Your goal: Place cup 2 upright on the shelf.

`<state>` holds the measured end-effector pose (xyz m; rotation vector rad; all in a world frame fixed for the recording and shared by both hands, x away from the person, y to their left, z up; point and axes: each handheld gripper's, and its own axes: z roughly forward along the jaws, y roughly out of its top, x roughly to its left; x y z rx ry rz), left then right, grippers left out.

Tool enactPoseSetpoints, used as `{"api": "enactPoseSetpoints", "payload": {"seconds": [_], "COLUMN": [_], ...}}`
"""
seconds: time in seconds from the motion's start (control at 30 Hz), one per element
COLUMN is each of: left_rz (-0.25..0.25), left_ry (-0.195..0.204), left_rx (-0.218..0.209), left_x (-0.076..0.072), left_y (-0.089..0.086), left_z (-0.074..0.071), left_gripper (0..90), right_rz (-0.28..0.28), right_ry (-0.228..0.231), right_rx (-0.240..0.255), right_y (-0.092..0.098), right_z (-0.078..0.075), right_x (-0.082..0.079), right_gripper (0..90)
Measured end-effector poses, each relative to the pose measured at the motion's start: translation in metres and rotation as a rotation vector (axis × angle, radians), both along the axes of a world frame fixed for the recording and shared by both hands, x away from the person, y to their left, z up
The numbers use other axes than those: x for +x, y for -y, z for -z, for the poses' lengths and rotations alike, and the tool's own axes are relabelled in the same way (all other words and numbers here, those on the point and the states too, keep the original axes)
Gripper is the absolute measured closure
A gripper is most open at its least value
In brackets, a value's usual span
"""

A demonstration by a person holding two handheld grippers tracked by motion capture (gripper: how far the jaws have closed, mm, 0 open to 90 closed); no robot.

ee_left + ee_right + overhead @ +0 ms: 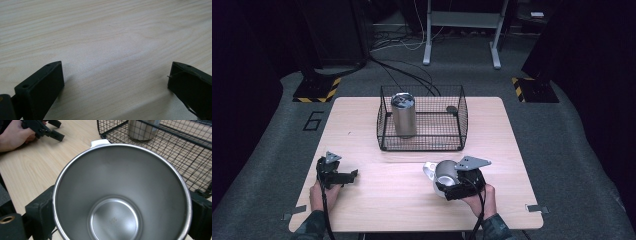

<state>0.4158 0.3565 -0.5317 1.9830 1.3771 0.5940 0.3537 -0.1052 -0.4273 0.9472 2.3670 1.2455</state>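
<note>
My right gripper (443,184) is shut on a steel mug (445,172) with a white handle (428,170), held near the table's front right. In the right gripper view the mug (120,195) is empty, its mouth facing the camera between the two jaws of that gripper (120,211). My left gripper (352,175) rests open at the front left, its jaws pointing right. Its jaws stand wide apart over bare wood in the left gripper view, with nothing between them (115,72). That same left gripper (48,131) appears farther off in a hand.
A black wire basket (422,148) stands at the table's middle back. A tall steel tumbler (404,116) stands upright in its left part, and a small dark round thing (452,109) lies at its back right. The light wooden table (387,205) sits on grey carpet.
</note>
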Motion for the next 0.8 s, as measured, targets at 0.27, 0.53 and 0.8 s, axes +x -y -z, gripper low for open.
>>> {"api": "enactPoseSetpoints", "payload": {"seconds": [0.27, 0.53, 0.8], "left_rz": [0.004, -0.001, -0.002], "left_ry": [-0.008, 0.001, -0.003], "left_rx": [0.002, 0.0, -0.001], "left_x": [0.0, 0.0, 0.0], "left_y": [0.0, 0.0, 0.001], "left_z": [-0.001, 0.0, 0.0], "left_gripper": [0.3, 0.3, 0.3], "right_rz": [0.001, 0.016, 0.031], "right_ry": [0.003, -0.004, 0.0], "right_rx": [-0.024, -0.021, -0.016], "right_y": [0.003, 0.005, 0.009], "right_z": [-0.013, -0.026, -0.037], "right_x": [0.01, 0.017, 0.022], "right_gripper": [6.1, 6.1, 6.1]}}
